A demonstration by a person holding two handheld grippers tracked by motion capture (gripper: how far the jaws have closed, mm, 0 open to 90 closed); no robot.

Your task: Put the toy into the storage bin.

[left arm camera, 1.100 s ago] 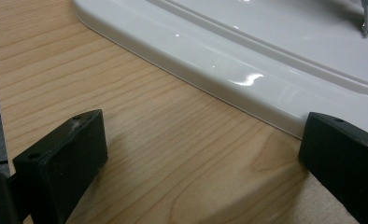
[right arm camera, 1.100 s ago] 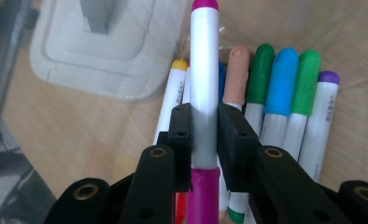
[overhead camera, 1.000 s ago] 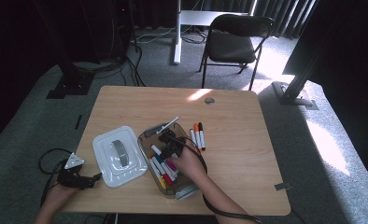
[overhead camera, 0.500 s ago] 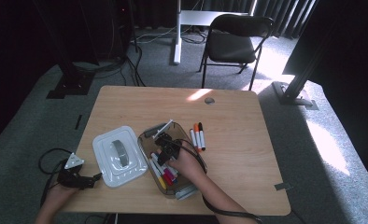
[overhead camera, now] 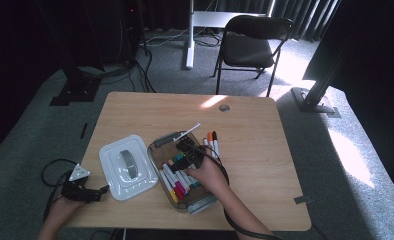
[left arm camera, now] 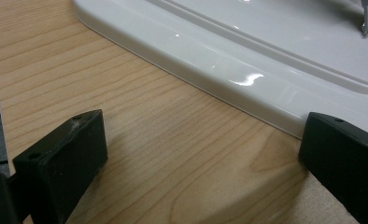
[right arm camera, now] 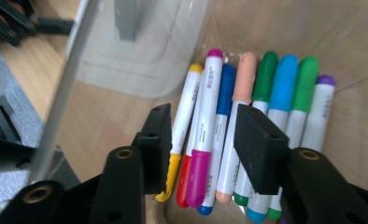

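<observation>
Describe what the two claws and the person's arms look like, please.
Both claws are black. The right claw has two thick, blocky jaws with flat matte pads and round bolt holes in its arms. The left claw carries a grey three-cornered plate and trails a black cable onto the floor. The forearms are bare, no sleeves visible.

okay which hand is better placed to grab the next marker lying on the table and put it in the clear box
Right. The right gripper hovers over the clear box, its jaws having just been opening with nothing clamped, and the loose markers lie just beside it. The left gripper rests at the table edge by the white lid.
</observation>
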